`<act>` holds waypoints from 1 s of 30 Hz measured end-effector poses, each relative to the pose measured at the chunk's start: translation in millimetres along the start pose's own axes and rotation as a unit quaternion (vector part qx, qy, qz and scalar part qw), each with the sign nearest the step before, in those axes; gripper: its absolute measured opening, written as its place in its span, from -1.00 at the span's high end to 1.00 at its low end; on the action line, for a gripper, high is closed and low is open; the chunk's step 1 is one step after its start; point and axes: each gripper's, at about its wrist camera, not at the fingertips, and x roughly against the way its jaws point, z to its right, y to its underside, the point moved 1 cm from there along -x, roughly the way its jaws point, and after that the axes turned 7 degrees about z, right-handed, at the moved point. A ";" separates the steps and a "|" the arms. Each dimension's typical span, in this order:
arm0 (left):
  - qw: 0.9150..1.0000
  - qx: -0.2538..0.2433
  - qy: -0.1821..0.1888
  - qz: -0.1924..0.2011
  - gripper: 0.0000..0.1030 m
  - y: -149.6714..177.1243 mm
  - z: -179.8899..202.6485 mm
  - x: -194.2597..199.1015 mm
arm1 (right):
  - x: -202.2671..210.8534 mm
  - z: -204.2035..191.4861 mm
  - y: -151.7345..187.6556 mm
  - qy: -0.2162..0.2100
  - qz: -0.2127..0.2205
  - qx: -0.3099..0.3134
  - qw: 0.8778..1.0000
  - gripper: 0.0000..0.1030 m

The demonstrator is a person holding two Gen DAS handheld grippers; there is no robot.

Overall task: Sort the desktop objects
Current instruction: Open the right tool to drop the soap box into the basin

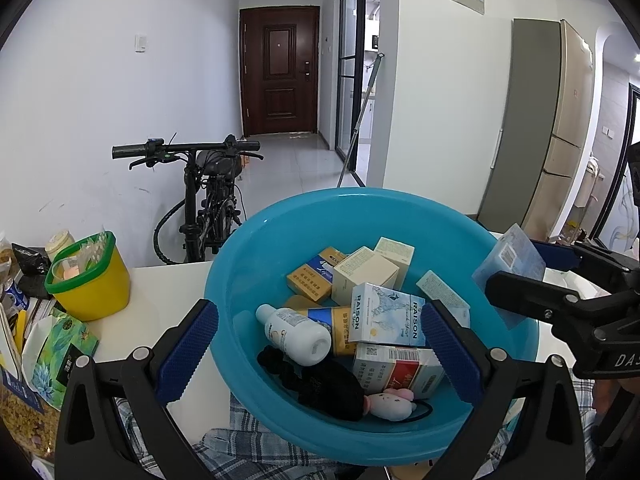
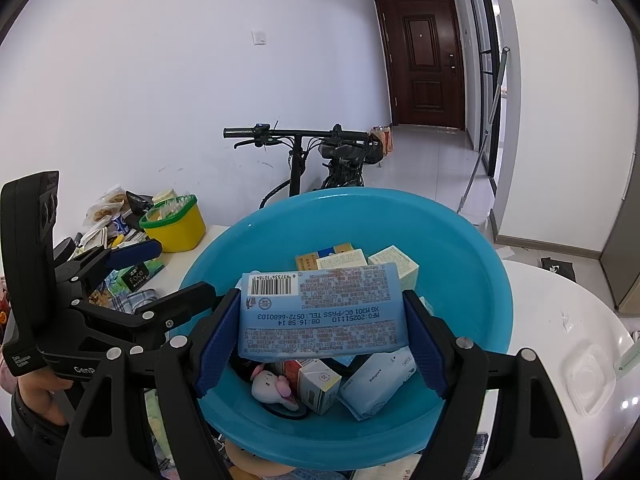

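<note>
A blue plastic basin stands on the white table and holds several small boxes, a white bottle, a black hair tie and a small pink plush. My right gripper is shut on a light blue wipes pack, held flat above the basin; the pack also shows in the left wrist view. My left gripper is open and empty, its fingers on either side of the basin's near part.
A yellow tub with a green rim stands at the left with snack bags and packets around it. A checked cloth lies under the basin's near edge. A clear lid lies on the table at the right. A bicycle stands behind the table.
</note>
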 end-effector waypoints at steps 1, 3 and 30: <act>1.000 0.000 -0.001 -0.001 -1.00 0.0 0.2 -0.2 | -0.6 0.1 0.1 0.000 -0.001 0.000 1.000 -0.48; 1.000 -0.001 -0.001 -0.001 -1.00 0.0 0.1 0.0 | -0.9 0.3 0.1 0.000 -0.001 -0.001 1.000 -0.48; 1.000 0.003 0.005 0.001 -1.00 -3.2 -0.3 3.3 | -2.1 5.2 -1.8 0.034 0.003 -0.012 0.999 -1.00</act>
